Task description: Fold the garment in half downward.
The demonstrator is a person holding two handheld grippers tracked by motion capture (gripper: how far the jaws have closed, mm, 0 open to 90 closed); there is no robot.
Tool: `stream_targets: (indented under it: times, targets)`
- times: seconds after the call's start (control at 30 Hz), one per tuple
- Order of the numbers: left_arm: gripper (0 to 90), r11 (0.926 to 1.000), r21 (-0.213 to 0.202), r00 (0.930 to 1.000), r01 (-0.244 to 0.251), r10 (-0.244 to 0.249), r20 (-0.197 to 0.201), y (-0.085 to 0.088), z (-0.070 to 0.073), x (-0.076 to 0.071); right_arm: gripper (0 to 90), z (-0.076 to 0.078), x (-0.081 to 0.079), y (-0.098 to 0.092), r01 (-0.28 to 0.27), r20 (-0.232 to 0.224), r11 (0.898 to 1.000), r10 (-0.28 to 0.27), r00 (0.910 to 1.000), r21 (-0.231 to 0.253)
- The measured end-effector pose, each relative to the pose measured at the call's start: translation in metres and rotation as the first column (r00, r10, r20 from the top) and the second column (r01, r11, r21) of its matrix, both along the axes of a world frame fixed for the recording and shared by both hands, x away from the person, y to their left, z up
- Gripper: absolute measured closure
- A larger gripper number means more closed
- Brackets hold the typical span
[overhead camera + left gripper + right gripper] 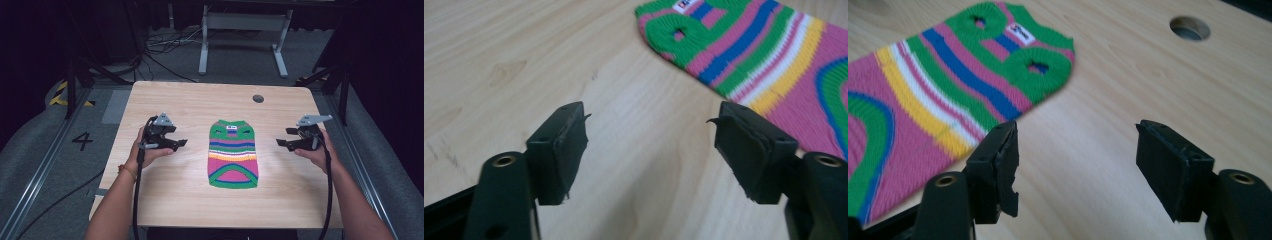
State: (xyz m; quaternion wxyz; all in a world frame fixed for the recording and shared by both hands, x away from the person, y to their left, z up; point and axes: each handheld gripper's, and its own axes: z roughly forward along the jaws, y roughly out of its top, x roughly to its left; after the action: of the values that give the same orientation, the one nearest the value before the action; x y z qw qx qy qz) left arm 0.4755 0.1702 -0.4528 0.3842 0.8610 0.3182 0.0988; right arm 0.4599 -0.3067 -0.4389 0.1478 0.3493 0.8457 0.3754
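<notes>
Basically the striped knit sweater (233,154), a small pet-sized one, lies flat in the middle of the table (165,200), neck with white label pointing away from the person, hem toward them; spread out smooth, probably so both sides can be reached at once. Left gripper (181,144) sits left of the sweater, apart from it, jaws pointed at its left edge; in the left gripper view (651,145) they stand partly apart with bare wood between them, nothing held. Right gripper (281,143) mirrors it on the sweater's right side, also clear of the fabric; the right gripper view (1075,165) shows the same medium gap, empty. Symmetric stance looks like a two-handed approach to the side edges, maybe for folding. Round cable hole (258,98) lies beyond the sweater's neck, toward the far right
</notes>
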Motion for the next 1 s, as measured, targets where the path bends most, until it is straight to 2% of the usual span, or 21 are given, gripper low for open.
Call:
stream_targets:
  times: [0.07,0.17,0.23,0.33,0.43,0.5,0.57,0.63,0.67,0.73,0.77,0.83,0.87,0.93,1.0]
  targets:
    - [32.9,0.9999,-0.007,0.9997,-0.012,0.012,-0.019,-0.01,-0.002,0.014,37.4,0.003,0.012,0.012,0.0,-0.005,1.0,0.0,1.0,0.009]
    - [33.0,0.9998,0.015,0.9994,-0.009,0.01,-0.034,-0.028,-0.003,0.032,41.2,0.004,0.03,0.03,0.0,-0.016,1.0,0.0,0.9999,0.01]
    - [32.9,0.9992,0.036,0.9995,-0.019,0.02,-0.026,-0.041,-0.003,0.04,43.9,0.003,0.041,0.041,0.002,-0.019,1.0,-0.002,0.9998,0.003]
    - [33.7,0.9988,0.048,0.9999,0.001,0.0,-0.016,-0.059,0.0,0.052,46.5,0.001,0.055,0.055,0.009,-0.026,0.999,-0.01,0.9996,-0.03]
    - [35.2,0.9993,0.035,0.9994,0.014,-0.013,-0.031,-0.075,-0.002,0.06,50.1,0.0,0.065,0.066,0.003,-0.026,0.999,-0.003,0.9997,-0.034]
    - [35.2,0.999,0.038,0.9989,0.023,-0.021,-0.041,-0.085,-0.005,0.066,51.8,-0.002,0.07,0.071,-0.006,-0.042,0.999,0.005,0.9991,-0.036]
    - [35.3,0.9988,0.045,0.9991,0.019,-0.017,-0.039,-0.092,-0.007,0.069,53.8,-0.006,0.077,0.077,0.002,-0.056,0.999,-0.005,0.9984,-0.047]
    - [35.9,0.999,0.044,0.9989,0.013,-0.011,-0.045,-0.096,-0.009,0.072,55.7,-0.01,0.082,0.083,-0.007,-0.048,0.998,0.004,0.9988,-0.068]
    - [36.0,0.999,0.043,0.9987,0.012,-0.009,-0.051,-0.098,-0.011,0.074,56.2,-0.013,0.085,0.087,-0.007,-0.067,0.998,0.002,0.9978,-0.063]
    - [35.9,0.9989,0.048,0.9987,-0.004,0.007,-0.051,-0.1,-0.013,0.076,56.7,-0.015,0.087,0.09,-0.007,-0.075,0.998,0.003,0.9972,-0.061]
    - [37.9,0.9979,0.064,0.9988,-0.015,0.018,-0.045,-0.102,-0.014,0.077,57.3,-0.021,0.092,0.097,-0.001,-0.083,0.998,-0.004,0.9966,-0.065]
    - [40.0,0.9969,0.054,0.9982,-0.057,0.058,-0.014,-0.104,-0.019,0.083,58.7,-0.024,0.094,0.102,0.013,-0.076,0.997,-0.019,0.9969,-0.078]
    - [39.8,0.9969,0.054,0.9982,-0.057,0.058,-0.014,-0.104,-0.019,0.083,58.7,-0.024,0.094,0.102,0.013,-0.076,0.997,-0.019,0.9969,-0.078]
    - [39.4,0.9964,0.026,0.9959,-0.08,0.081,-0.041,-0.106,-0.024,0.087,59.7,-0.028,0.097,0.103,0.04,-0.077,0.997,-0.045,0.996,-0.059]
    - [39.5,0.9975,0.012,0.9953,-0.07,0.071,-0.066,-0.11,-0.029,0.09,61.2,-0.033,0.1,0.103,0.062,-0.082,0.997,-0.066,0.9945,-0.046]
